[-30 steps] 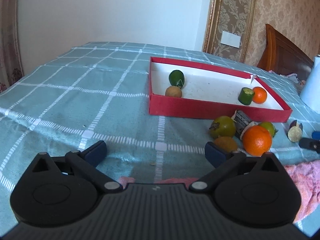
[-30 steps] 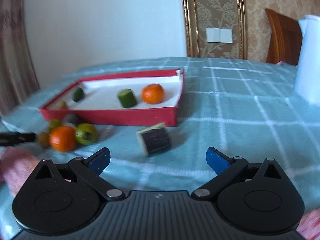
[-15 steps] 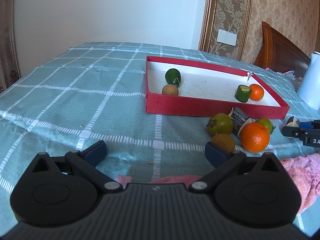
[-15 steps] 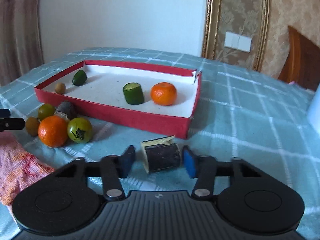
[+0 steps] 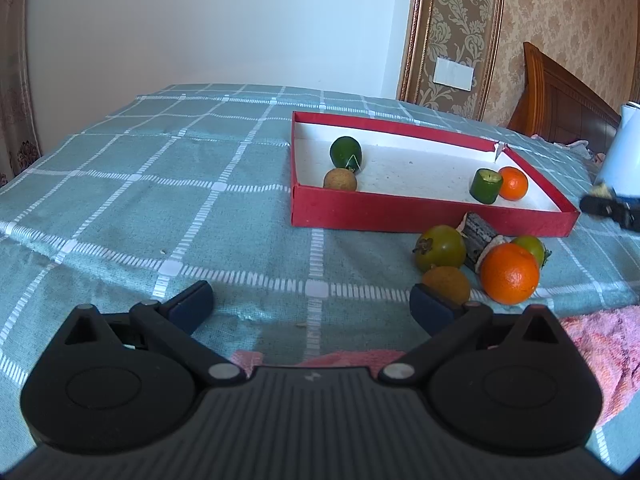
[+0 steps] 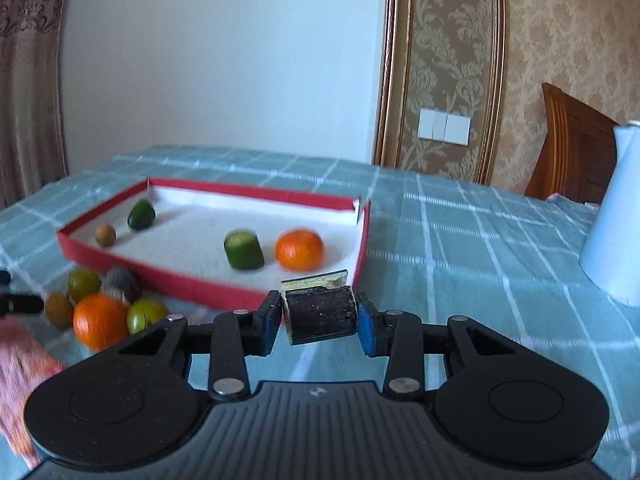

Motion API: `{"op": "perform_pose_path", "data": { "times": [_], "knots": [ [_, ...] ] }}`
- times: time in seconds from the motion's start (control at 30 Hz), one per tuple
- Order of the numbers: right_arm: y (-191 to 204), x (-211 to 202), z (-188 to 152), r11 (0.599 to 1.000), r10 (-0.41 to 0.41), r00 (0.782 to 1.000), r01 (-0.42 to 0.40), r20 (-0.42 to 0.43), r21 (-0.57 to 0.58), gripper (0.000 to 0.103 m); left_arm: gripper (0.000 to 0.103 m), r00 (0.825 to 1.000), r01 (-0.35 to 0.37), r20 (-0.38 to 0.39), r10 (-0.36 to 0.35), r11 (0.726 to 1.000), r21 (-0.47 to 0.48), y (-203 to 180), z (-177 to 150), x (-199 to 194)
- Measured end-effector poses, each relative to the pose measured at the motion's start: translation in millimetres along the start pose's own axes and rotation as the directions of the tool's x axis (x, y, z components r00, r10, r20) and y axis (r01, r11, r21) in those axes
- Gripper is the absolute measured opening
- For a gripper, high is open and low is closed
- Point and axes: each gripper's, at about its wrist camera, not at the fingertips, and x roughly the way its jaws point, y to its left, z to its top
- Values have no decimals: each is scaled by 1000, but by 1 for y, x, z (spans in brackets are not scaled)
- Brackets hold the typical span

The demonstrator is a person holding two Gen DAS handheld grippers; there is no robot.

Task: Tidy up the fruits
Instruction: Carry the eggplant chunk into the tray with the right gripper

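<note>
My right gripper [image 6: 318, 318] is shut on a dark cut fruit piece [image 6: 322, 312] and holds it above the cloth, near the red tray [image 6: 176, 282]. The tray holds a small orange [image 6: 299, 250], a green cut piece [image 6: 243, 254], a green lime [image 6: 141, 214] and a small brown fruit [image 6: 105, 235]. My left gripper [image 5: 310, 306] is open and empty over the cloth. Right of it lie a large orange [image 5: 509, 273], two green fruits [image 5: 440, 247], a brown fruit [image 5: 446, 285] and another dark piece [image 5: 480, 236].
A pink towel [image 5: 600, 344] lies at the near right of the checked teal cloth [image 5: 160, 208]. A white jug [image 6: 616, 220] stands at the far right. A wooden chair [image 6: 572, 152] stands behind the table.
My right gripper closed on the dark cut piece and lifted it toward the tray. My left gripper stayed open and hardly moved.
</note>
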Motion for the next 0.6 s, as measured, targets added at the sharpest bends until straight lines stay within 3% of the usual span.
{"op": "perform_pose_path", "data": {
  "times": [0.27,0.6],
  "knots": [
    [3,39,24,1000,-9,1000,9,-28,-9,39,103,1000,0,0,0,1000,-1,0,0,0],
    [7,76,18,1000,-6,990,3,-139,-18,39,103,1000,0,0,0,1000,0,0,0,0]
  ]
}}
